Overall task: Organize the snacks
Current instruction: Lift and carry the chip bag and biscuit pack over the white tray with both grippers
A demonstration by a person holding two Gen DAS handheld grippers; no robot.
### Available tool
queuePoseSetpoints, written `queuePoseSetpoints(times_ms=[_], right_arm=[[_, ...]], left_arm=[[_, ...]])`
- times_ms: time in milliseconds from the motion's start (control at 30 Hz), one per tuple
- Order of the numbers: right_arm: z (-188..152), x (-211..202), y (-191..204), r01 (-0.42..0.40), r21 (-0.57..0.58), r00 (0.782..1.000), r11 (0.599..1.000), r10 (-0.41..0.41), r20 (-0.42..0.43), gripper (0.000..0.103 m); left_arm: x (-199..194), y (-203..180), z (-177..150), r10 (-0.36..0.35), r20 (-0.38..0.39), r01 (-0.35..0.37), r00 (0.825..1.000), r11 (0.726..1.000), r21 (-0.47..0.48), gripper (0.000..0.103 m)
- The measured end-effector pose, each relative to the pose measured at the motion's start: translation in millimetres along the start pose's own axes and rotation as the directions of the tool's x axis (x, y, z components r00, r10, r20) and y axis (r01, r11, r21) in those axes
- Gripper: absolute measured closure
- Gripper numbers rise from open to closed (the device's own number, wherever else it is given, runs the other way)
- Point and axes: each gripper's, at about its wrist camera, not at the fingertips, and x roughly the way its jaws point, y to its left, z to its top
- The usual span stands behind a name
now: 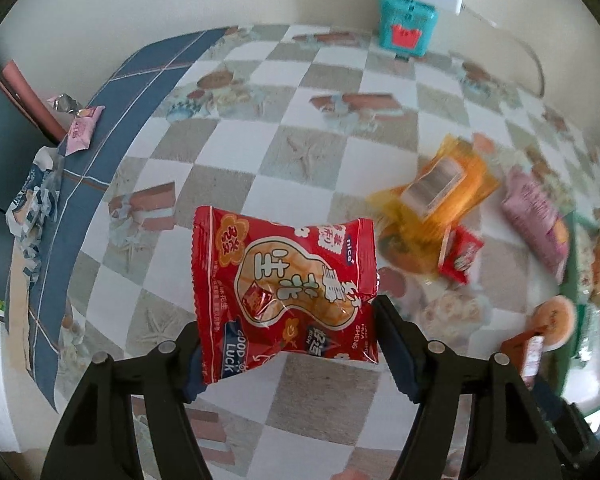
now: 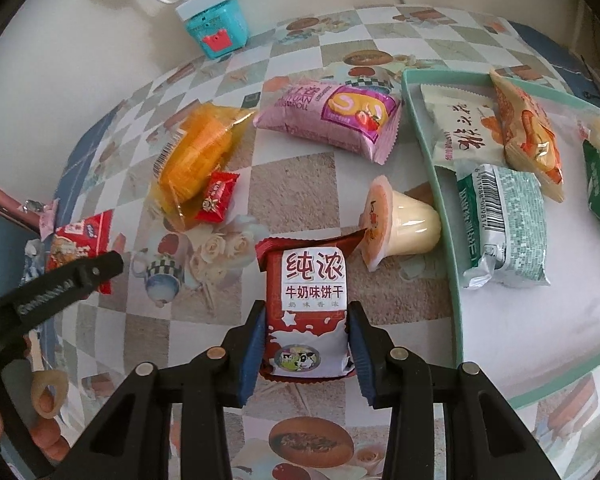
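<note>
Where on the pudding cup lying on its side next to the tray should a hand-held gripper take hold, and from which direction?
Probably across the pudding cup's tapered cream body, coming straight down from above. It lies tipped over with its wide foil lid toward the orange packet and its narrow base close to the green tray. The round body gives two opposite sides to pinch; the thin lid rim would likely slip.

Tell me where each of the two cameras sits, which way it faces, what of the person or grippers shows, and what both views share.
Left wrist: on the left gripper, facing steeply down at the checked tablecloth; its fingers pinch a red peanut packet.
Right wrist: on the right gripper, facing down at the table and green tray; it clamps a milk biscuit packet; the left gripper and the person's fingers show at the left edge.
Shared: teal box, orange packet, pink roll packet.
</note>
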Motion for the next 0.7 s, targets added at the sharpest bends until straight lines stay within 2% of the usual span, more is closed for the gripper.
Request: queuePoseSetpoints(times_ms=[333,467,700], right_arm=[[8.7,-38.5,-4.6,-0.073,0.015,0.994,0.997,0.071,0.086,0.061],[13.1,-62.2,-9.2,-0.051,0.022,0.989,0.998,0.047,0.142,0.061],[16.9,-81.0,-37.8,-0.013,0.087,0.985,0.996,-0.002,0.174,0.061]], left_arm=[[-39.1,-6.1,11.3,-0.033,0.096,0.033,0.995,0.999,0.004,0.03],[-62.3,-10.8,11.4,-0.053,0.149,0.053,0.987,0.999,0.004,0.03],[-92.1,-22.4,11.4,-0.094,0.214,0.097,0.972,0.995,0.0,0.03]])
